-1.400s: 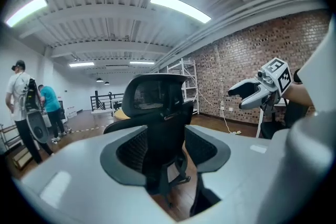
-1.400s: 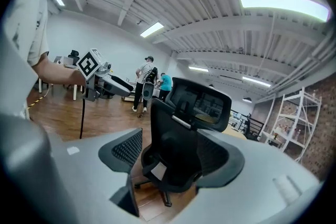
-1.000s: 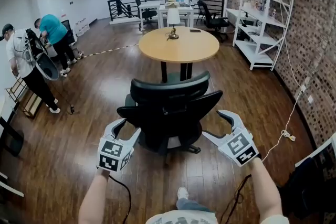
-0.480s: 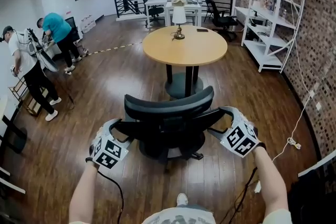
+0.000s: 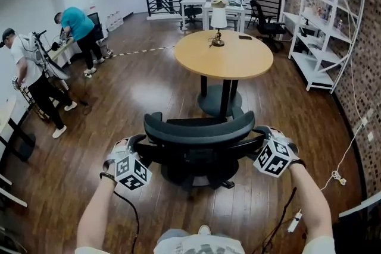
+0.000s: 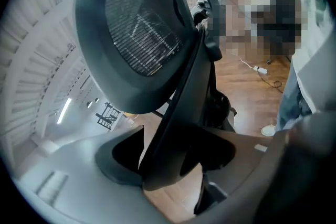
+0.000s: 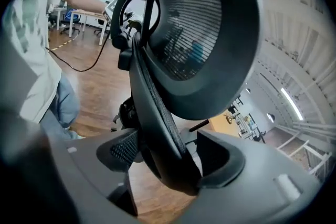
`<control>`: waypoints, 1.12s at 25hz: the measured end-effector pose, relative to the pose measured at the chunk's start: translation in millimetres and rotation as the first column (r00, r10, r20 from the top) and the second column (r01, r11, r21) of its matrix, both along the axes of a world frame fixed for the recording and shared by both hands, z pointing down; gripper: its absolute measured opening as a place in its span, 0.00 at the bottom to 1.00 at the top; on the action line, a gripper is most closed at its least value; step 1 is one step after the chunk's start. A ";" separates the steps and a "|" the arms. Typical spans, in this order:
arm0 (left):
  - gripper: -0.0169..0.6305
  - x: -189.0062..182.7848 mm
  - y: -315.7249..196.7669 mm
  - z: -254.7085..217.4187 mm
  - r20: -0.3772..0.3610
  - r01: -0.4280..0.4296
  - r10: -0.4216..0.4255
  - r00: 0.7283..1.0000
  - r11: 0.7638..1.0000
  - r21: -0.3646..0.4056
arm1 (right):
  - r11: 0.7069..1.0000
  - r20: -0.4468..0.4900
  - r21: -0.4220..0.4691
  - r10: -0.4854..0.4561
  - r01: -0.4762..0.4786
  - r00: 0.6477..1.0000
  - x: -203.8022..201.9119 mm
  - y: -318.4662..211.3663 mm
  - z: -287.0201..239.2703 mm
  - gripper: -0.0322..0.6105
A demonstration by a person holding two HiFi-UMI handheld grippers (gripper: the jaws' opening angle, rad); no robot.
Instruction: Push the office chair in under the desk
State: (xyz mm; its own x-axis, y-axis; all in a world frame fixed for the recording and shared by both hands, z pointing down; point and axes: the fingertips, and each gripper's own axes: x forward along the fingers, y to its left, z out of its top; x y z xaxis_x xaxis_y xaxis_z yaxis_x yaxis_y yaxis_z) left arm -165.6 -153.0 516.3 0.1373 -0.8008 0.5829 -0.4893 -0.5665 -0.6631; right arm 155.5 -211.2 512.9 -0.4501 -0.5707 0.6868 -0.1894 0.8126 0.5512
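Observation:
A black office chair point(image 5: 199, 131) stands with its back to me, just short of the round wooden desk point(image 5: 223, 55). My left gripper point(image 5: 138, 141) is at the backrest's left edge and my right gripper point(image 5: 262, 134) at its right edge. In the left gripper view the backrest frame point(image 6: 178, 113) runs between the closing jaws of the left gripper point(image 6: 173, 155), with a sliver of floor showing beside one jaw. In the right gripper view the right gripper point(image 7: 165, 157) holds the backrest rim point(image 7: 157, 113), which touches both jaws.
A table lamp point(image 5: 218, 19) and a small dark item sit on the desk. Two people point(image 5: 30, 77) work at the left wall. White shelves point(image 5: 324, 15) line the brick wall on the right. A cable point(image 5: 342, 178) lies on the floor at right. More desks and chairs stand at the back.
Both grippers have gone forward from behind the chair to the two sides of its backrest. The chair has rolled closer to the round desk, and I have followed it.

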 end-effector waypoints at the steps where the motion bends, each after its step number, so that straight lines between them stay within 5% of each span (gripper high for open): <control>1: 0.49 0.4 -2.8 1.3 0.018 -0.003 0.003 1.000 1.000 0.003 | 1.000 -0.018 0.009 -0.014 0.014 1.000 -1.6 -3.0 2.1 0.56; 12: 0.48 -8.5 -18.3 3.6 0.035 -0.019 0.021 0.999 0.998 -0.054 | 0.996 -0.010 0.043 -0.083 0.084 0.996 -12.9 -4.3 2.5 0.46; 28: 0.47 4.3 -83.3 4.4 0.059 -0.036 0.042 0.997 0.995 -0.094 | 0.996 -0.007 0.085 -0.016 0.016 1.000 0.7 -60.8 5.9 0.46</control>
